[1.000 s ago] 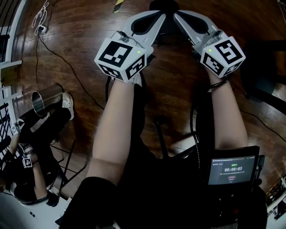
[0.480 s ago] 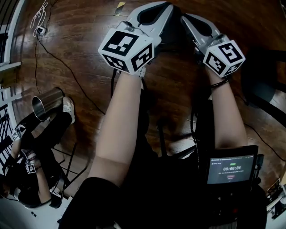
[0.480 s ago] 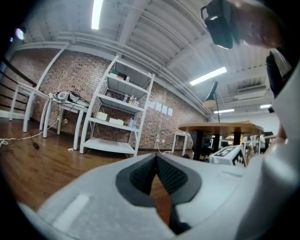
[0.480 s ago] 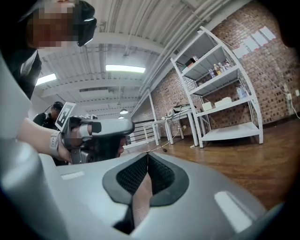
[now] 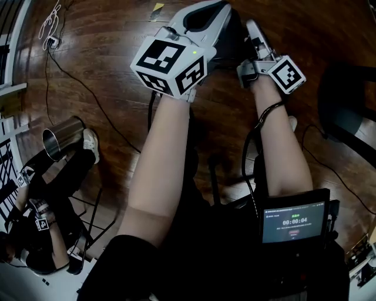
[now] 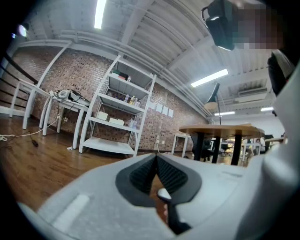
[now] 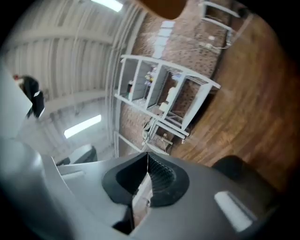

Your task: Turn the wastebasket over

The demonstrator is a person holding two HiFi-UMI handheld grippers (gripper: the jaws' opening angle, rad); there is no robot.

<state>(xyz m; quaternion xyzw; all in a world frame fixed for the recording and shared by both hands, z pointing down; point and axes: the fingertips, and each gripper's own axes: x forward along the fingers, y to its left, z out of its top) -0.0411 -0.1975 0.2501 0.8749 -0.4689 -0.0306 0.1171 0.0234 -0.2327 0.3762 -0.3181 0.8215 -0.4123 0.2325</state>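
Observation:
A shiny steel wastebasket (image 5: 61,136) lies tilted on the wooden floor at the left of the head view, its open mouth facing the left edge, beside another person's white shoe (image 5: 90,141). Both grippers are held far from it, at the top centre. My left gripper (image 5: 212,8) points away from me and is shut with nothing in it; its pads meet at the tip in the left gripper view (image 6: 155,155). My right gripper (image 5: 252,28), rolled onto its side, is also shut and empty, as the right gripper view (image 7: 147,154) shows. Neither gripper view shows the wastebasket.
A seated person (image 5: 41,200) is at the lower left. Cables (image 5: 88,82) and a plug strip (image 5: 54,39) lie on the floor. A black chair (image 5: 352,111) stands right. A timer screen (image 5: 294,222) sits at my waist. White shelving (image 6: 119,112) and a round table (image 6: 225,131) stand ahead.
My left gripper moved forward, up the picture, then held still. My right gripper rolled onto its side and shifted left and down. The wastebasket has not moved.

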